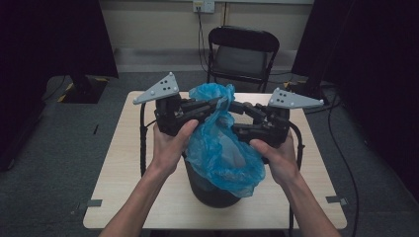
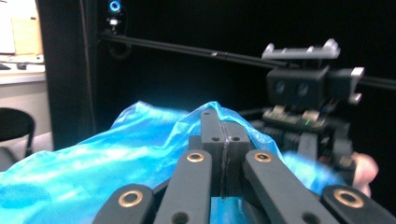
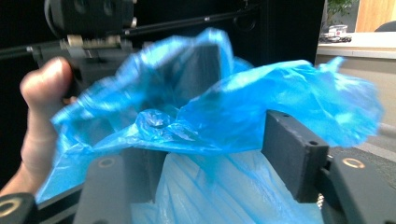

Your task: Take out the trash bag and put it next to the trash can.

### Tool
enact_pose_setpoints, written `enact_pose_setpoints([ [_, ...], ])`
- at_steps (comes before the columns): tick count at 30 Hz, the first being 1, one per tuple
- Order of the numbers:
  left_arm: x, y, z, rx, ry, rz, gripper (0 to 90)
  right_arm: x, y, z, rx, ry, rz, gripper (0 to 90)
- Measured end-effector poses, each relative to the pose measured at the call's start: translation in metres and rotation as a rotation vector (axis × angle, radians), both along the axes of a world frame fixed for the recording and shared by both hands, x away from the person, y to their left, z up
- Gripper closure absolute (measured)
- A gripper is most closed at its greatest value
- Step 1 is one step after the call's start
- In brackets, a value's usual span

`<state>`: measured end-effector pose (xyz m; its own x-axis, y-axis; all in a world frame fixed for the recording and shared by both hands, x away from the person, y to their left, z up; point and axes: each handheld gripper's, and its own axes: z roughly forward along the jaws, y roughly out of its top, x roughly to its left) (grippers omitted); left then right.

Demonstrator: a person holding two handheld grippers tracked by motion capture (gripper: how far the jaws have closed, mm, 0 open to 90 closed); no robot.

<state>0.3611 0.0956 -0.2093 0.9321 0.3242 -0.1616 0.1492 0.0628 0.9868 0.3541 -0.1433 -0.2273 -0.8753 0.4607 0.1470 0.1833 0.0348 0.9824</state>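
Table of pale wood seen from above, with a small dark bin standing near its near edge, between a person's two forearms. A thin blue plastic bag is lifted above the bin, its lower folds hanging over the bin's rim and its upper edge raised toward the far side.

The left gripper, held in the person's left hand, reaches in from the left. In the left gripper view its two black jaws are pressed flat together, clamped on a fold of the blue bag, whose film spills over the jaw tips and away to the left.

The right gripper, held in the right hand, reaches in from the right, so both grippers meet at the bag's top edge. In the right gripper view its jaws stand apart, with crumpled blue film draped across the gap between them. The right pad is bare on its inner face and does not press the bag; the left one is half hidden under the plastic. This gripper has let go.

A black folding chair stands beyond the far edge of the table, on grey carpet. Cables trail from both grippers down the sides of the table.
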Motion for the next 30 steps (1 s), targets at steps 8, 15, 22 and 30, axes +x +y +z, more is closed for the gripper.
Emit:
enact_pose_setpoints([
  [8,-0.008,-0.001,0.002,0.038,-0.027,0.009,57.9,0.002,0.006,0.002,-0.039,-0.014,0.045,88.3],
  [15,-0.005,0.005,-0.009,0.052,-0.032,0.047,30.9,0.003,-0.009,0.018,0.006,-0.039,0.01,90.0],
  [22,0.008,-0.013,-0.013,0.095,-0.011,0.035,29.5,-0.004,-0.012,0.045,0.067,-0.086,0.004,90.0],
  [30,0.004,-0.019,-0.007,0.12,-0.06,-0.026,88.6,-0.007,-0.006,0.037,0.027,-0.087,0.018,88.7],
])
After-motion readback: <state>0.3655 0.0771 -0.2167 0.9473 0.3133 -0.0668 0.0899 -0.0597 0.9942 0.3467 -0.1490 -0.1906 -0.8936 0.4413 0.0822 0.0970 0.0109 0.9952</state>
